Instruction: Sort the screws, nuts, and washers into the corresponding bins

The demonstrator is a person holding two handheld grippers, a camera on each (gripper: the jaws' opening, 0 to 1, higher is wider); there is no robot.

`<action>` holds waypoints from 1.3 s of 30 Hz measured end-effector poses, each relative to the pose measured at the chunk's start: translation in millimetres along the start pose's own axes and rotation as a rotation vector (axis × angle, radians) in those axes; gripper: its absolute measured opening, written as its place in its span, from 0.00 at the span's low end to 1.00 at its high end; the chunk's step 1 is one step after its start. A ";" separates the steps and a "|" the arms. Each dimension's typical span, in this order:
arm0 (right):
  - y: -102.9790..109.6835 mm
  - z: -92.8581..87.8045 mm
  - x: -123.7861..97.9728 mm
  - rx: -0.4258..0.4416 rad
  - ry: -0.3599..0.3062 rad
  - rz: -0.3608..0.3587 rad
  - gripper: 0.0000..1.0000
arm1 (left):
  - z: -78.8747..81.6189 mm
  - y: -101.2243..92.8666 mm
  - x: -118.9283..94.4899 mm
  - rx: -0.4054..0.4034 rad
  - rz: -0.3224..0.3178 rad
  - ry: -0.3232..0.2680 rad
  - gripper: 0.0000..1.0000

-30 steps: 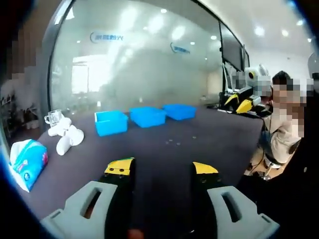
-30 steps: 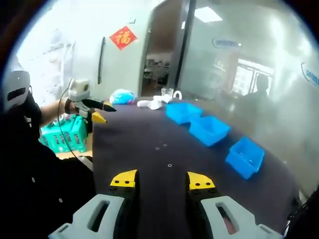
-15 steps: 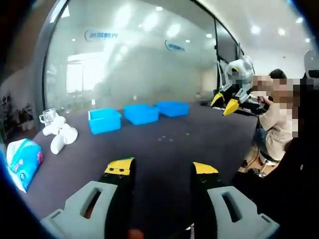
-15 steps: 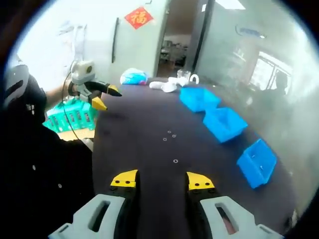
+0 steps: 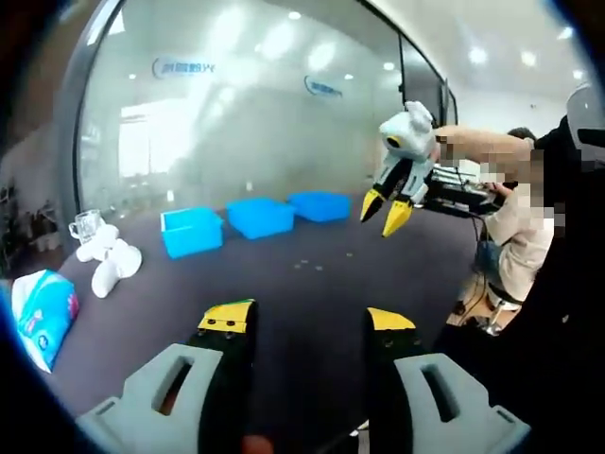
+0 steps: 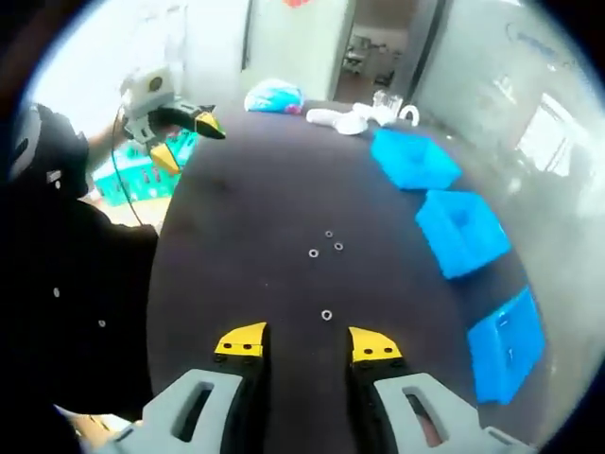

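Note:
Several small metal parts lie on the dark table: a washer (image 6: pixel 326 314) just ahead of my right gripper (image 6: pixel 308 342), and three more pieces (image 6: pixel 326 244) farther on. Three blue bins (image 6: pixel 458 230) line the table's right side in the right gripper view, and the same bins (image 5: pixel 257 217) stand at the far side in the left gripper view. My left gripper (image 5: pixel 307 318) is open above the table with nothing between its jaws. The right gripper (image 5: pixel 386 209) hangs open above the table, also holding nothing. The left gripper (image 6: pixel 184 133) appears at the upper left.
White cloth items (image 5: pixel 109 260), a glass mug (image 5: pixel 83 226) and a blue-white packet (image 5: pixel 42 313) sit at the table's left end. A green crate (image 6: pixel 142 175) stands off the table. A seated person (image 5: pixel 515 241) is at the right, past the table edge.
The right gripper has tipped down toward the table and come closer to the small parts. In the left gripper view the right gripper has swung in farther from the right.

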State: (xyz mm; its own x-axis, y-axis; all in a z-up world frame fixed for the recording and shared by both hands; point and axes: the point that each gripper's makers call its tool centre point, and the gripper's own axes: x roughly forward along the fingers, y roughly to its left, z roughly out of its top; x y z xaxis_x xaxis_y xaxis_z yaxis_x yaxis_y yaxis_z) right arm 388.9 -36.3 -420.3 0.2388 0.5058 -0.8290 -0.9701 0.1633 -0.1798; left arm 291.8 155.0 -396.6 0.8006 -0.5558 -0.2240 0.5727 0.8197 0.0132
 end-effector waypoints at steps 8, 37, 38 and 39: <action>-3.0 -4.8 25.9 -0.083 0.097 0.041 0.22 | 3.4 -3.8 -3.3 0.008 0.000 -0.005 0.39; -8.8 -12.1 52.4 -0.067 0.130 0.101 0.08 | -7.6 -9.3 0.4 -0.042 -0.012 0.017 0.38; -8.8 -11.8 52.7 -0.066 0.129 0.103 0.08 | -7.6 -9.3 0.2 -0.044 -0.011 0.016 0.38; -8.2 -12.1 53.4 -0.061 0.129 0.110 0.07 | -7.9 -9.3 0.2 -0.044 -0.010 0.017 0.38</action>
State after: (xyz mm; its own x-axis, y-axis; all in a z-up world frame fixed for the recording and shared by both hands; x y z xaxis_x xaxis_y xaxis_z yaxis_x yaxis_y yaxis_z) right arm 409.1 -20.9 -469.5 0.1270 0.4040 -0.9059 -0.9919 0.0591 -0.1127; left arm 285.2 148.4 -404.5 0.7914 -0.5619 -0.2407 0.5721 0.8195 -0.0321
